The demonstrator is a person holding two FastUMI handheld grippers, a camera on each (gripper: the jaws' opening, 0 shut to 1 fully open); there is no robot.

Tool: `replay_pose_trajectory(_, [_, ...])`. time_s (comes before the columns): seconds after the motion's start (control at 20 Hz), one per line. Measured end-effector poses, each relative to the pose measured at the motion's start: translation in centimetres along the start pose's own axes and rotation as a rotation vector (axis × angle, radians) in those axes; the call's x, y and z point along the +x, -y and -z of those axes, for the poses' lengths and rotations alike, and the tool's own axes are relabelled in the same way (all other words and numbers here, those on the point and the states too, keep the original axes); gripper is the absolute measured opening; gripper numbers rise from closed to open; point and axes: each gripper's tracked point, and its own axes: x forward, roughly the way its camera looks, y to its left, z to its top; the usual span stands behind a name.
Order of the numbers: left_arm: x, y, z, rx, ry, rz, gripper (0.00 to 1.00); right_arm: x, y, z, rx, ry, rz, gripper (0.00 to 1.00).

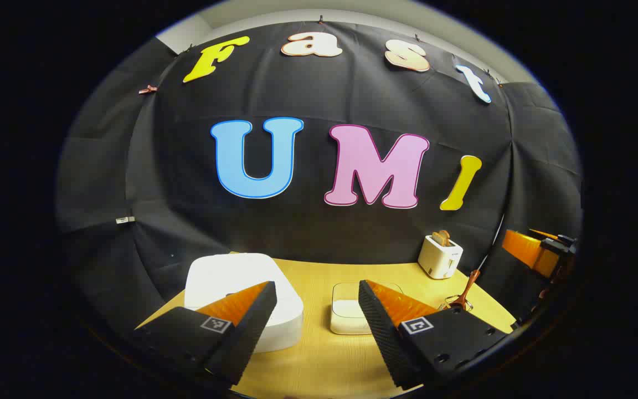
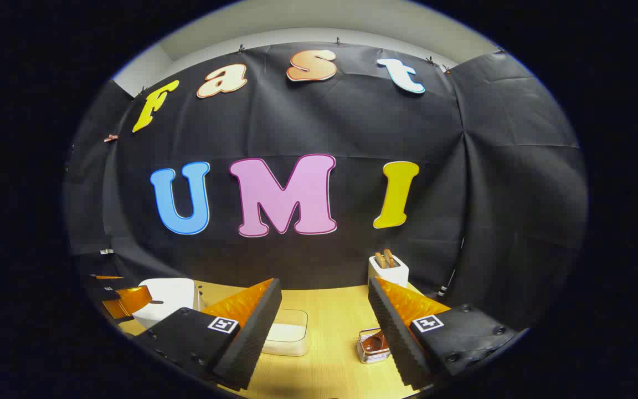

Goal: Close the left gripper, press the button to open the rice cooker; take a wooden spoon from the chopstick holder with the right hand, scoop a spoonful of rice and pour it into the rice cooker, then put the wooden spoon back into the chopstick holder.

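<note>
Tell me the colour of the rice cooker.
White; the rice cooker shows best in the left gripper view.

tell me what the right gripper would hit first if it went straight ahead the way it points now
Probably nothing soon: the open right gripper points over bare table between the clear rice container and chopstick holder. Beyond lies the black booth wall; depth is unclear.

Left tool [image 1: 317,296] and right tool [image 2: 324,293] gape wide (both level).

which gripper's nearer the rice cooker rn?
Left. The left gripper hangs open just in front of the rice cooker, one finger overlapping its lid. The right gripper is open farther right, by the chopstick holder, with the cooker off to its left.
</note>
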Motion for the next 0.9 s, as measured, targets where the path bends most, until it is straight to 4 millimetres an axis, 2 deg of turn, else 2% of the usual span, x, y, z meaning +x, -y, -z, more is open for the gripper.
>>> replay_pose_trajectory(0.25, [0.8, -0.7, -0.1, 0.009, 0.003, -0.026, 0.95, 0.9, -1.0, 0.7, 0.006, -0.026, -0.036, 0.98])
replay_pose_trajectory(0.65, [1.3, -1.1, -0.2, 0.023, 0.012, -0.044, 0.95, 1.9, -0.3, 0.8, 0.028, -0.031, -0.049, 0.97])
replay_pose_trajectory(0.75, [1.4, -1.0, 0.0, 0.027, 0.002, -0.046, 0.94, 2.1, -0.4, 0.7, 0.027, -0.025, -0.058, 0.97])
replay_pose_trajectory(0.9, [1.5, -1.1, -0.2, 0.021, 0.003, -0.056, 0.87, 2.5, -0.5, 0.9, 0.031, -0.029, -0.073, 0.96])
